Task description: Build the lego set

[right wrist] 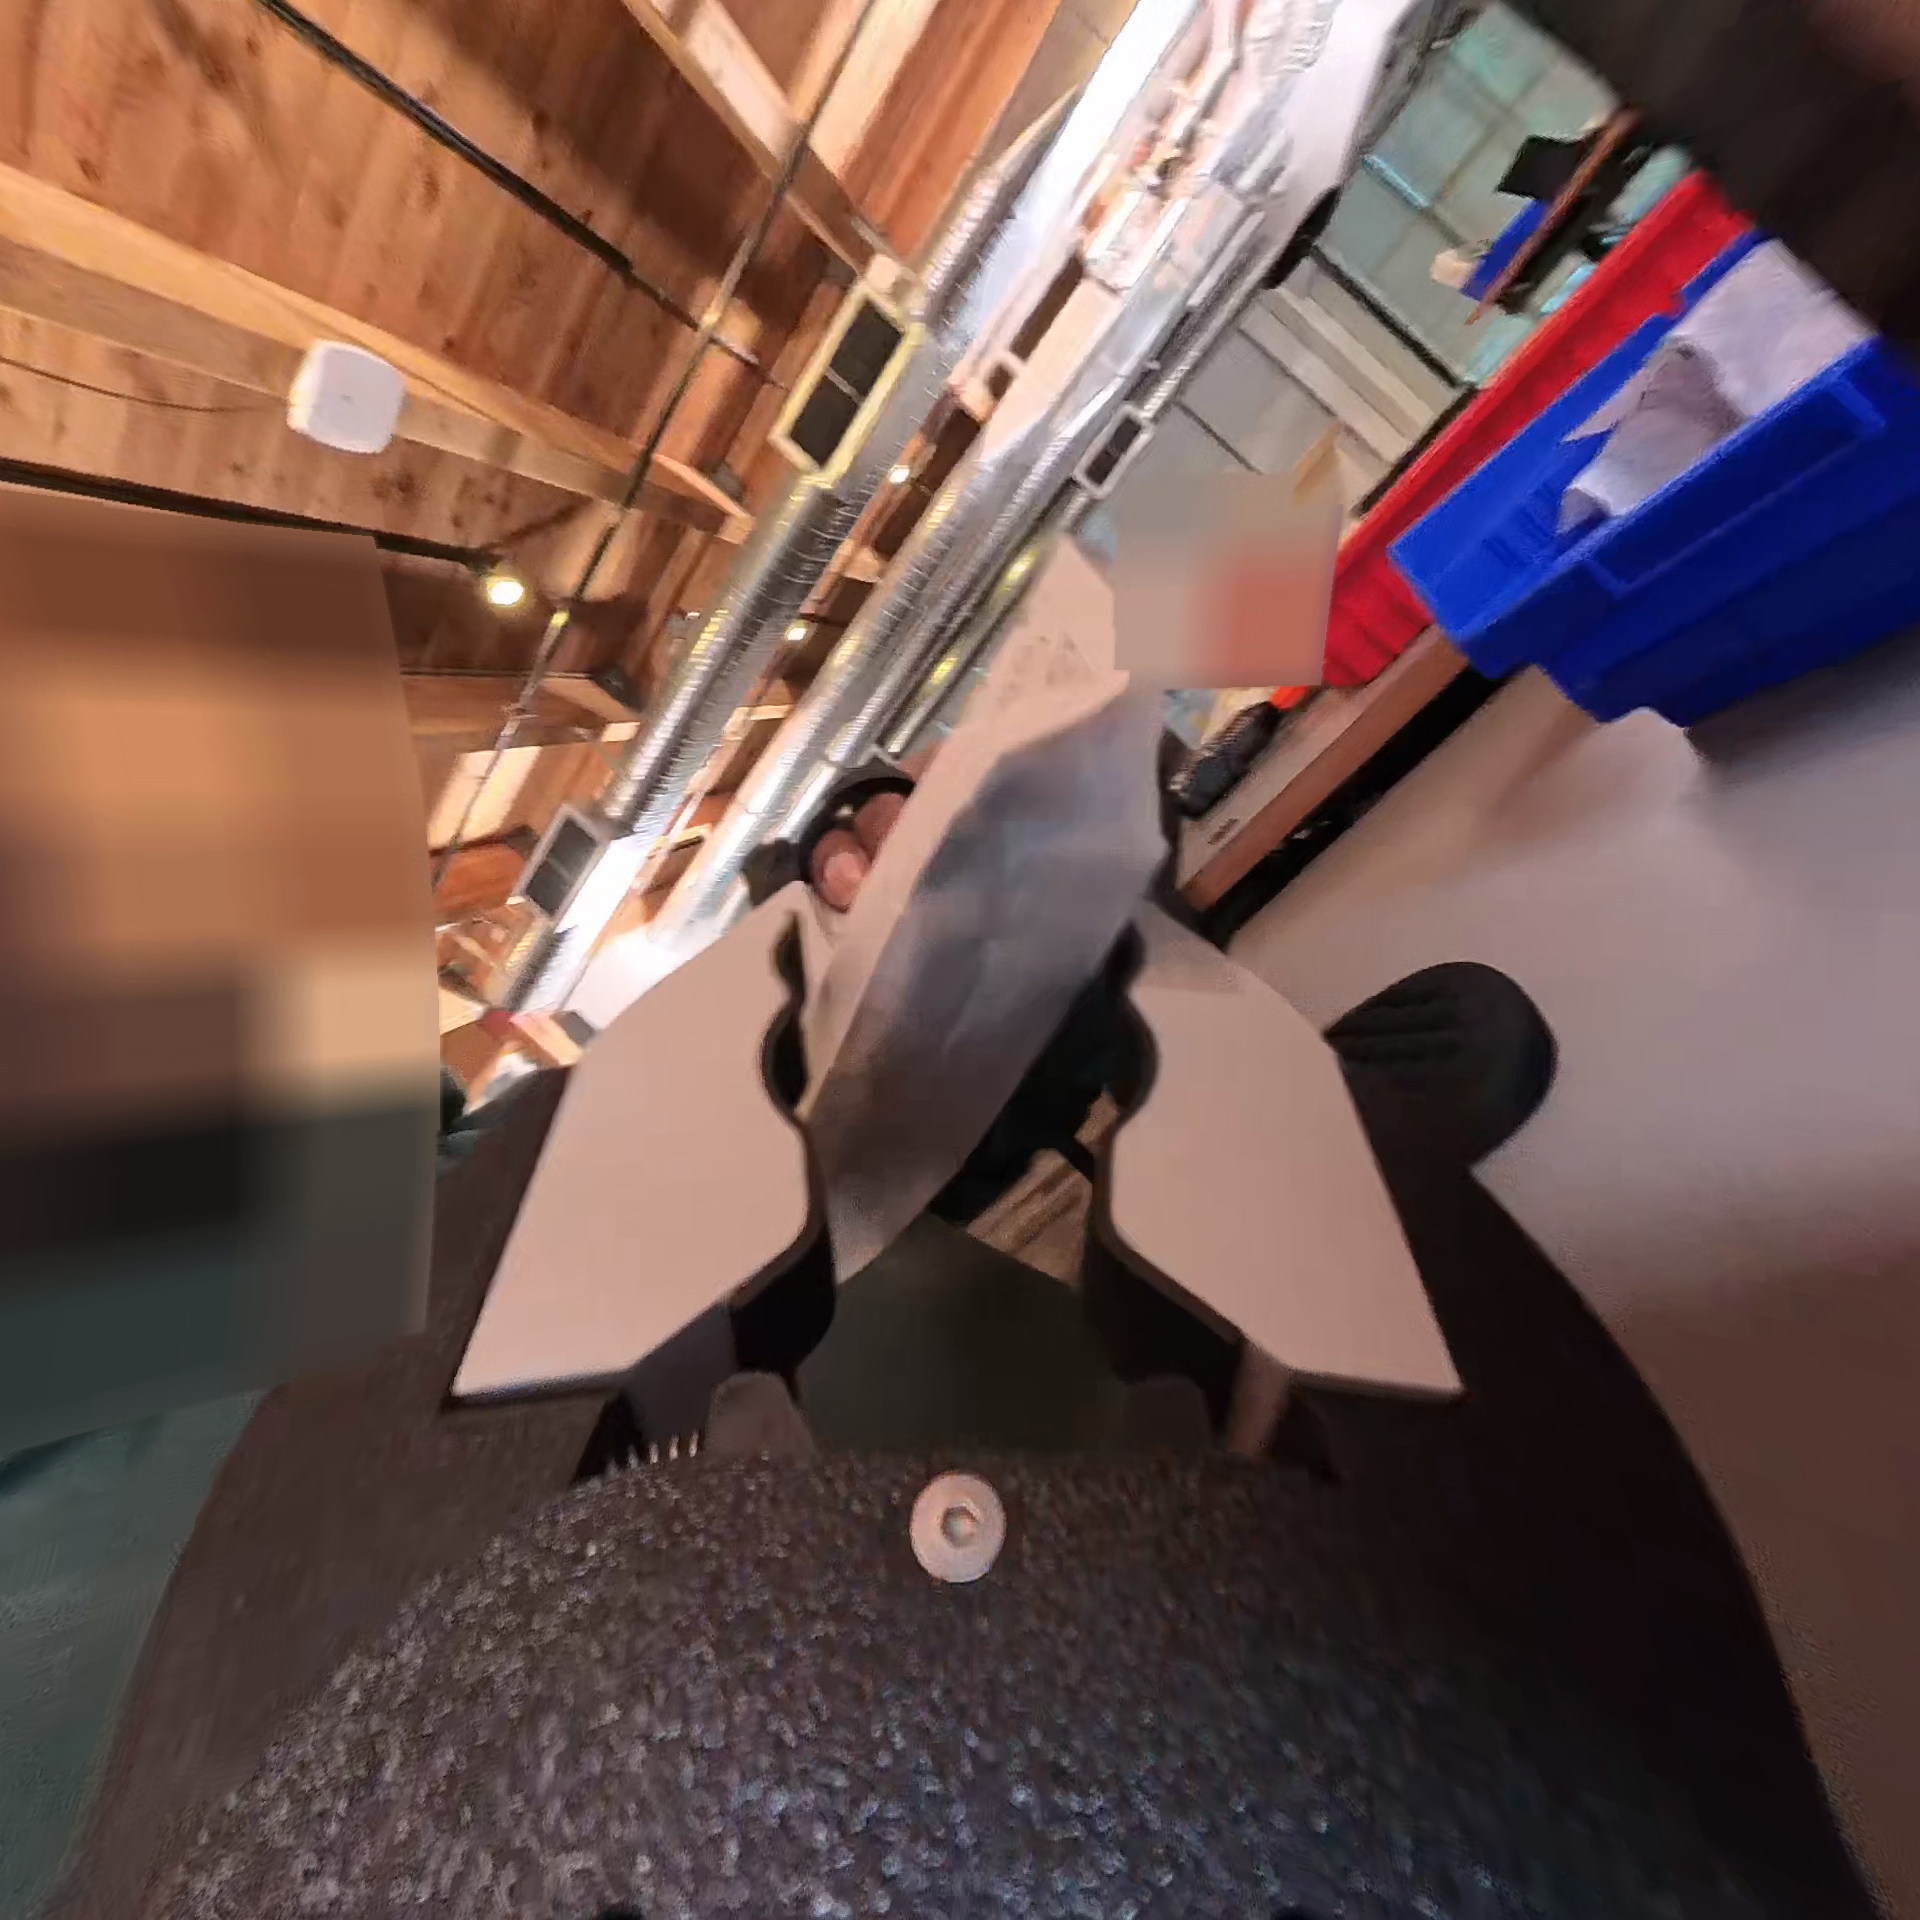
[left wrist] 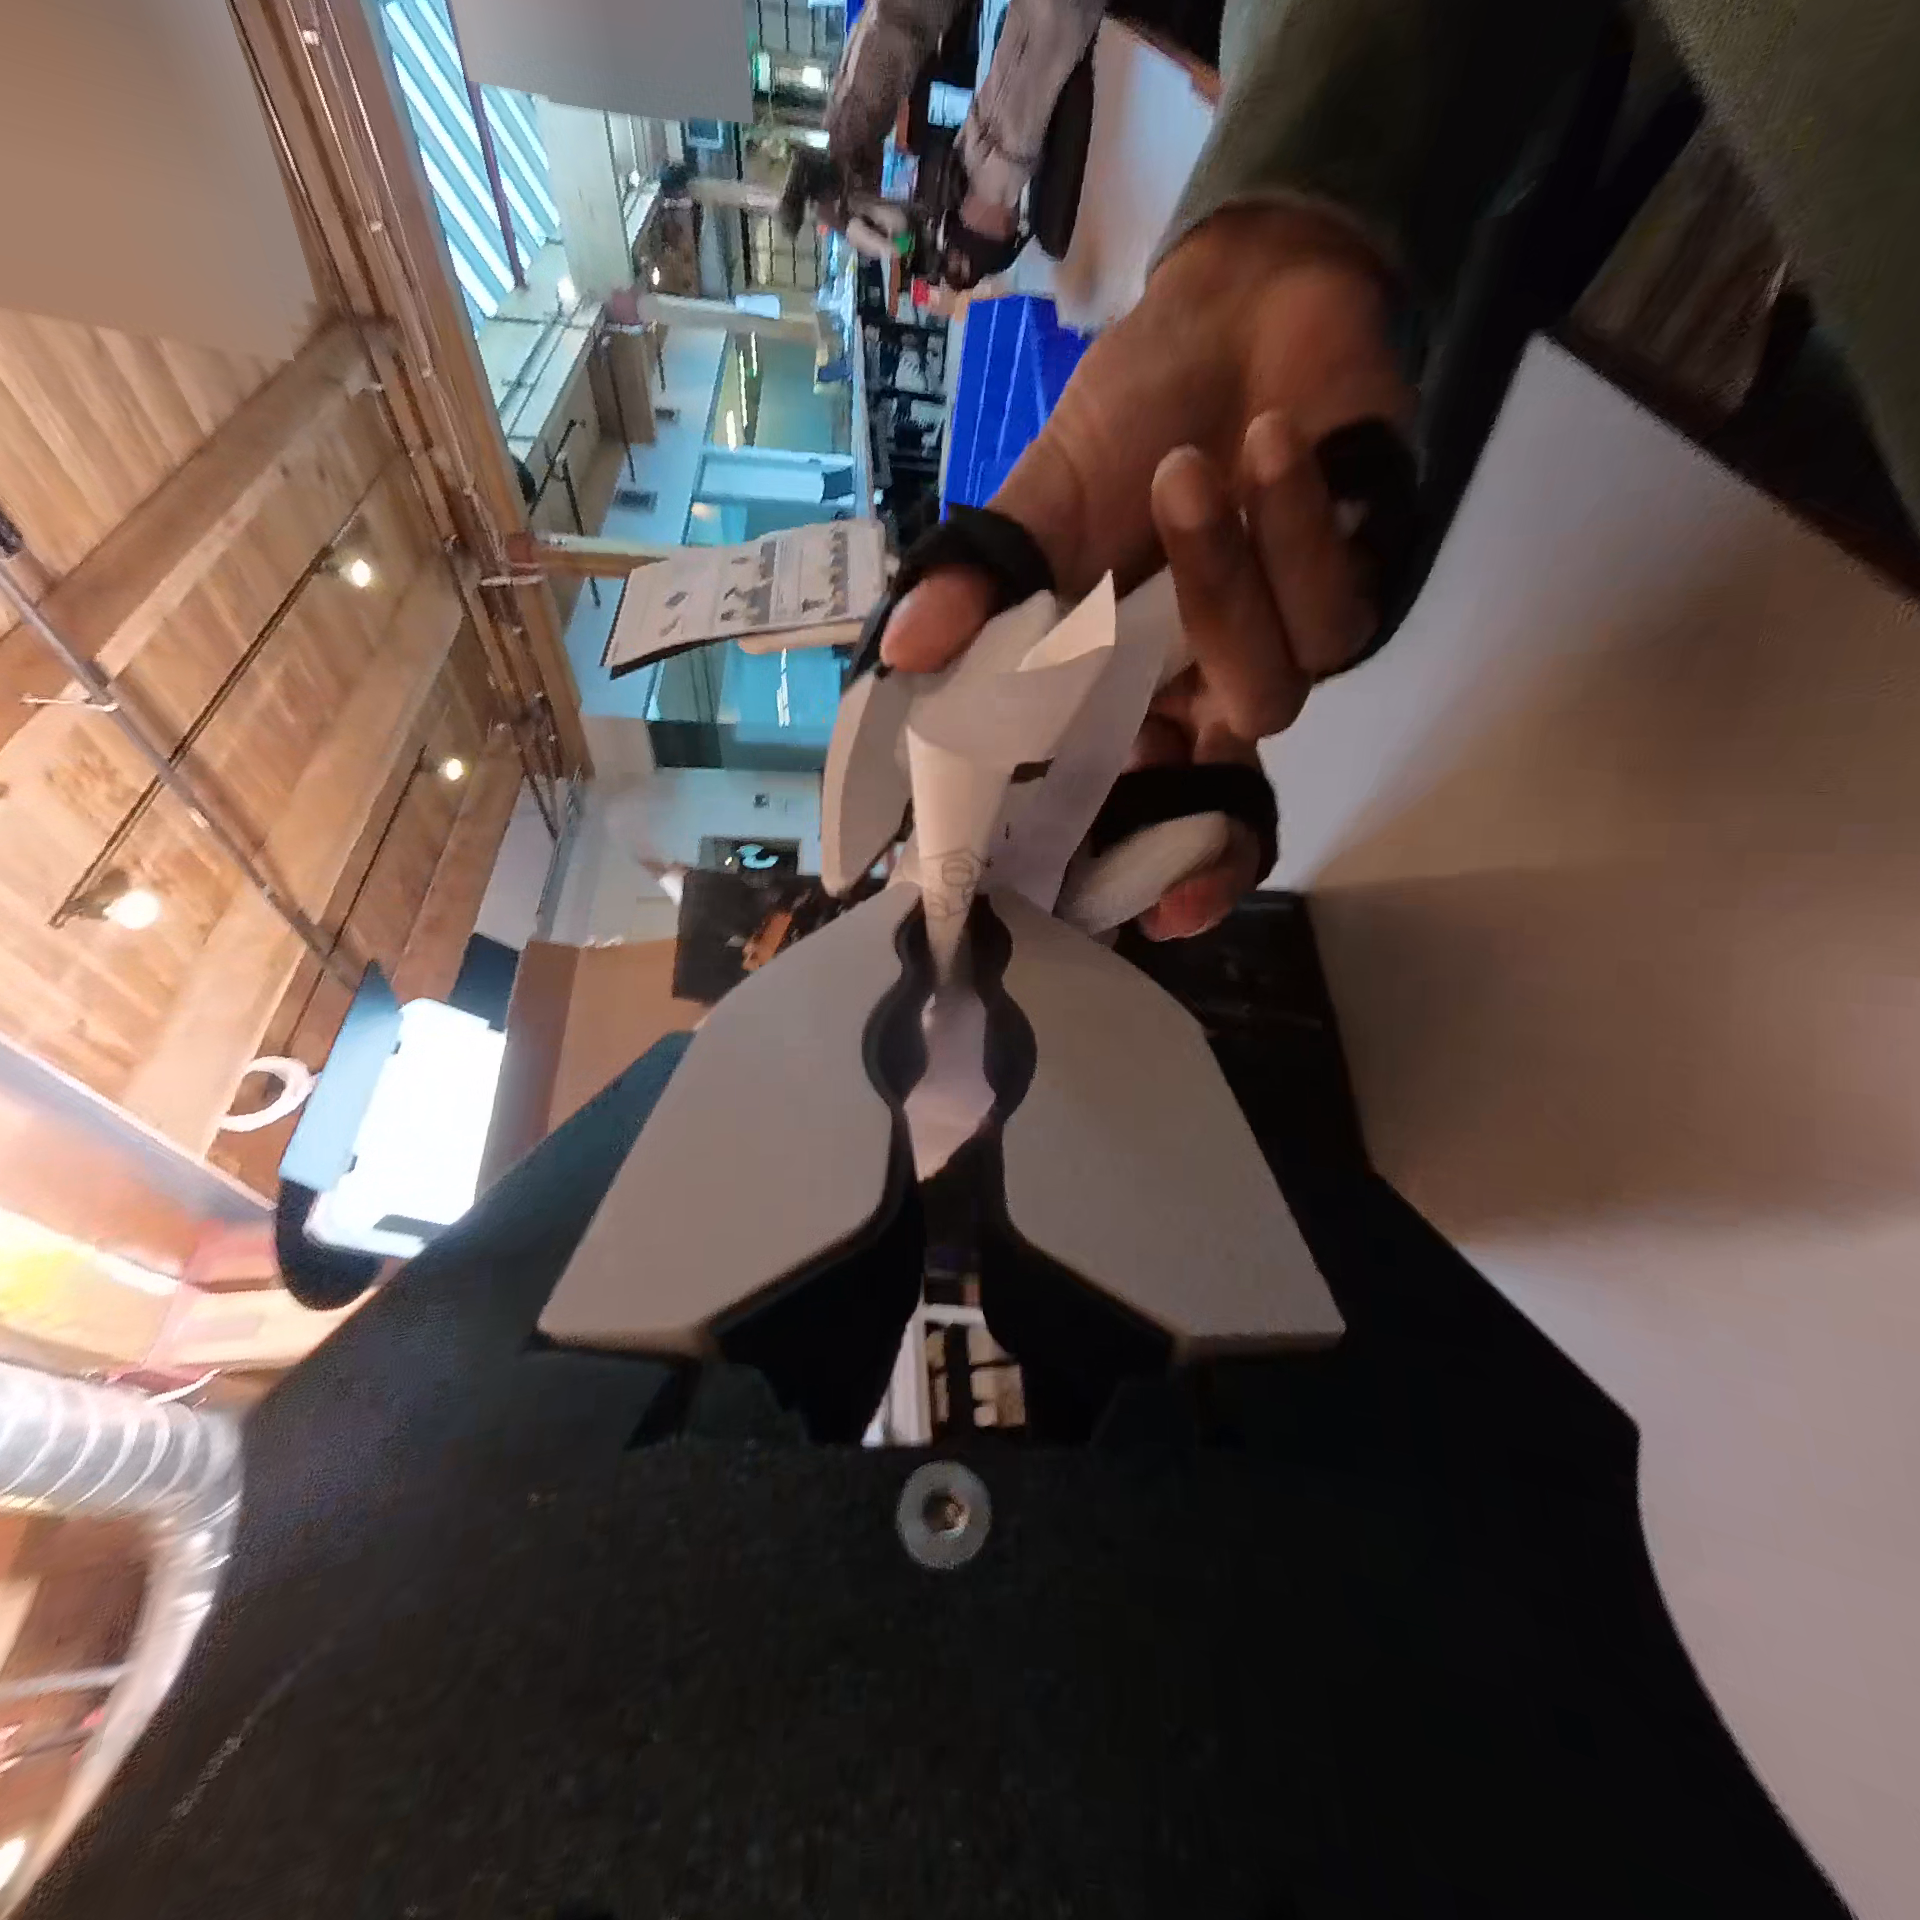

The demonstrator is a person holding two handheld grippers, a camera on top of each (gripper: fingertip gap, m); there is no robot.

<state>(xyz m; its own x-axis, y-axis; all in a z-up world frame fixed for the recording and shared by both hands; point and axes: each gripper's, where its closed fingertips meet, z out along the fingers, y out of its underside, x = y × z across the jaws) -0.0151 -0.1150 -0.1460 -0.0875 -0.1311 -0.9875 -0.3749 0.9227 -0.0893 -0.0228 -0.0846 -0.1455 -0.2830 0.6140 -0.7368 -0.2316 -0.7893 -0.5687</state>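
In your left wrist view, the left gripper (left wrist: 951, 961) is pinched on a folded white paper sheet (left wrist: 961, 810), likely the lego set's instruction leaflet, running toward 12 o'clock into your right hand (left wrist: 1174, 540), which holds its far end along with the other gripper's grey fingers. The white table (left wrist: 1621, 831) fills the 3 o'clock side, a blue bin (left wrist: 1003, 395) sits at 12 o'clock, and another printed page (left wrist: 758, 592) lies beyond at 11 o'clock. No bricks show here, so you seem to be at the leaflet-opening step, before any building. In your right wrist view, the right gripper (right wrist: 961, 956) stands fairly wide with the same sheet (right wrist: 997, 935) passing between its fingers and lying against the left one; whether it bears on the paper I cannot tell. Blue (right wrist: 1704, 561) and red (right wrist: 1475, 499) bins sit at 2 o'clock on the table (right wrist: 1662, 935). Next, you likely need to spread the sheet flat without tearing it; the tight left pinch and crumpled folds are what stand in your way.
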